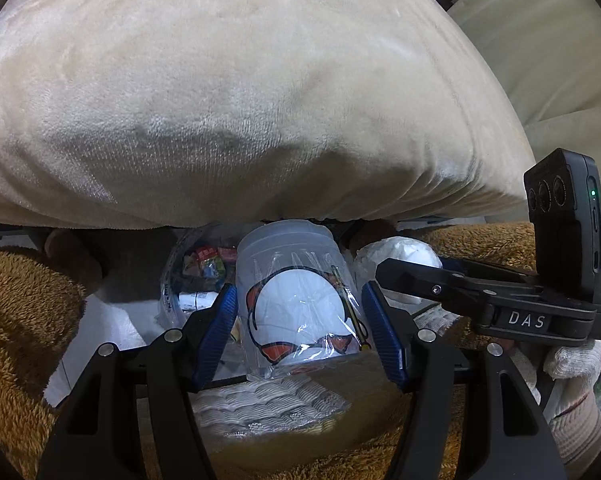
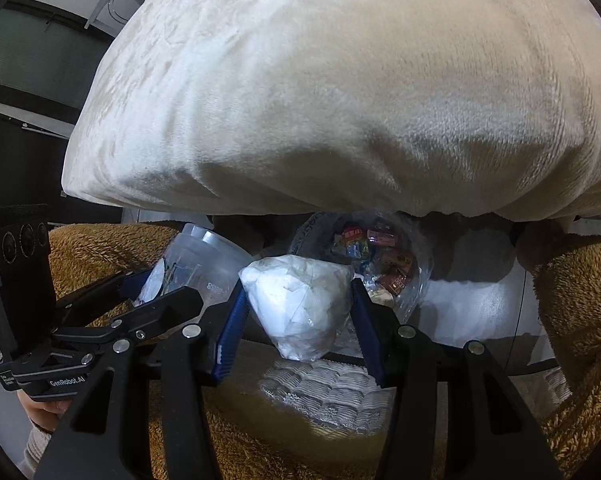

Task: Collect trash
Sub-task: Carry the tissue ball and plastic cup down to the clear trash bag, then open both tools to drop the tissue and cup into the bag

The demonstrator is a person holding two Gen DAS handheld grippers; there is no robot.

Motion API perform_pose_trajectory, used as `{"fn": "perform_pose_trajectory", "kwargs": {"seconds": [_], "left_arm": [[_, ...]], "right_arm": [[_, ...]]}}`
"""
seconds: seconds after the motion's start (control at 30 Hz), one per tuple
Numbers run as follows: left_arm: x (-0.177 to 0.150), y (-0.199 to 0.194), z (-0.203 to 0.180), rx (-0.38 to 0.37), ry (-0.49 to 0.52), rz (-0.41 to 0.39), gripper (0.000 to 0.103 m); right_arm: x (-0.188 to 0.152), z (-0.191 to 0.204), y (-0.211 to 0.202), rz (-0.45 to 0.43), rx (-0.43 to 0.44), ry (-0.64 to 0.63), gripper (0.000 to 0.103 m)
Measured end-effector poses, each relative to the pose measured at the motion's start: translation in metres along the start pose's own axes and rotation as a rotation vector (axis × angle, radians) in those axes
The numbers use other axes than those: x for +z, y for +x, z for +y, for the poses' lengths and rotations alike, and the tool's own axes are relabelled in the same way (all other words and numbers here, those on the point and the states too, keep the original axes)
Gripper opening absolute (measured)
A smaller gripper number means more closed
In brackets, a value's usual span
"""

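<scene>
Carrying step: left gripper (image 1: 299, 320) fingers clamp a clear plastic cup (image 1: 296, 280), right gripper (image 2: 296, 316) fingers clamp a white wad (image 2: 300, 300); next, release both into the trash bag (image 2: 380, 264).

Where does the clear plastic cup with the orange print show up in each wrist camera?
Left wrist: clear plastic cup, center, between the left gripper fingers.
Right wrist: left of center, beside the white wad.
Shared landmark: cream cushion overhead in both.
</scene>
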State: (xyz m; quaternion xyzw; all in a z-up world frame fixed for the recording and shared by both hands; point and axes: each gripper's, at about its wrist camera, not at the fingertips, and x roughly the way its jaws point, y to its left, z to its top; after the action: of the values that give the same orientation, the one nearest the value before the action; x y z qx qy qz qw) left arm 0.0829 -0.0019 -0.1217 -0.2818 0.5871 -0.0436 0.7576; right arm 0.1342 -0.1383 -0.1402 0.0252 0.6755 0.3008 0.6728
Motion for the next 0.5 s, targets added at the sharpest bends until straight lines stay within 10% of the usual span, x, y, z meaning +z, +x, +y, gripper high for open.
{"fn": "perform_pose_trajectory", "kwargs": {"seconds": [0.5], "left_arm": [[-0.007,0.036,0.01,0.05,-0.016,0.079,0.063]], "right_arm": [[0.002,-0.016,0.036,0.074,-0.04,0.055,0.051]]}}
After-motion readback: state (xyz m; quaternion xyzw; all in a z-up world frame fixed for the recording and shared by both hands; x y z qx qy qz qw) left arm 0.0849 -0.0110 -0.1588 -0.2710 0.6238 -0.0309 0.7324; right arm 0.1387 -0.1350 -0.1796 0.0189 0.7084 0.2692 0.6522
